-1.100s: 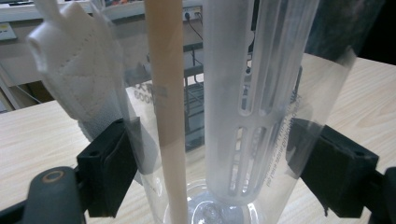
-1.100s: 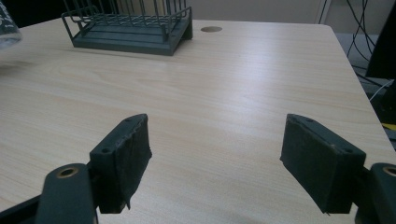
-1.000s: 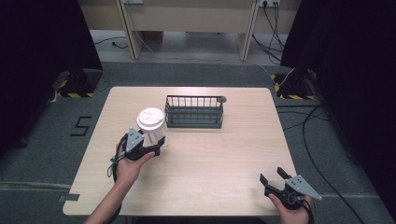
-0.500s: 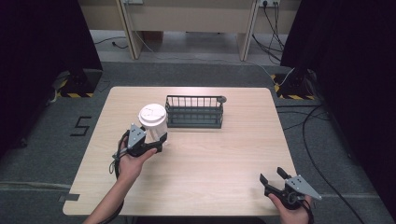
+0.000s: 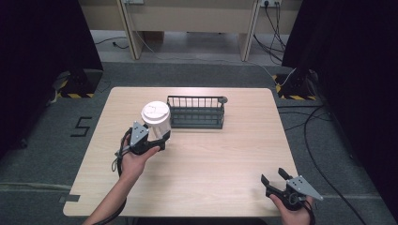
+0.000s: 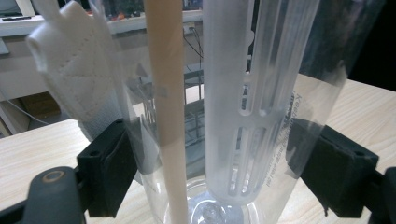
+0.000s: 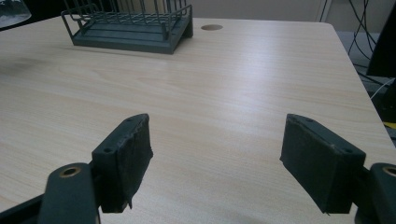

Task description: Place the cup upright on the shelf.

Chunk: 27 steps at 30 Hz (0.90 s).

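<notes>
A clear plastic cup (image 5: 156, 121) with a white lid stands left of centre, and my left gripper (image 5: 157, 139) is shut on its lower part. In the left gripper view the cup (image 6: 261, 93) sits between both pads (image 6: 109, 172) and holds a beige stick (image 6: 166, 93) and white plastic pieces. A dark wire basket (image 5: 196, 112) stands just right of the cup. My right gripper (image 5: 273, 176) rests open near the table's front right edge, and nothing lies between its jaws (image 7: 217, 168).
The wooden table (image 5: 225, 159) has a round cable hole (image 7: 211, 27) beside the basket (image 7: 126, 23). Cables and dark stands lie on the floor around the table.
My left gripper has shifted slightly to the right with the cup, closer to the basket. The right gripper has not moved.
</notes>
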Tool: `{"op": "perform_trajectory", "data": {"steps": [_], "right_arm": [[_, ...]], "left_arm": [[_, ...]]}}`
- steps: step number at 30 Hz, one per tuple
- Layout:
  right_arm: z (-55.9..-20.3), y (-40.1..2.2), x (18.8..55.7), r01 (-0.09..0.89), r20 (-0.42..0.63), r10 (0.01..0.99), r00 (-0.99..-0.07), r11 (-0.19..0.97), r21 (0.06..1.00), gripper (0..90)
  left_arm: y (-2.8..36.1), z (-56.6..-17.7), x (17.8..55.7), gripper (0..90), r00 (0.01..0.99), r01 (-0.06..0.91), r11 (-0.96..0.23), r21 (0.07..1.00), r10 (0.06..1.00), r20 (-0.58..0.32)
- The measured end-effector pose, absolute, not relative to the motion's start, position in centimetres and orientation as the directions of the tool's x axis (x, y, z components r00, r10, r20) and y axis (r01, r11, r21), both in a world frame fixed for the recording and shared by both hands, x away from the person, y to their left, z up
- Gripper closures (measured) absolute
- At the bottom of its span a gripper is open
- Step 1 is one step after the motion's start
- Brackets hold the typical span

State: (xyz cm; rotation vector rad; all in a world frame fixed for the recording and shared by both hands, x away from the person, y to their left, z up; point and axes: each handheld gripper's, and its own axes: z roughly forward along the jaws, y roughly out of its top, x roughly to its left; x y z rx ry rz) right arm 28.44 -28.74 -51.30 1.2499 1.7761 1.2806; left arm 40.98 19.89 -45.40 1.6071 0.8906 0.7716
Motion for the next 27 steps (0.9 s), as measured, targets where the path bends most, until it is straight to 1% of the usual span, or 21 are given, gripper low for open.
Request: {"op": "perform_trajectory", "data": {"steps": [27], "right_arm": [[-51.3, -28.8, 28.5, 0.338, 0.043, 0.927, -0.372, 0.092, 0.937, 25.0]], "left_arm": [[18.2, -44.0, 42.2, 17.9, 0.529, 0.133, -0.126, 0.983, 0.848, 0.037]]}}
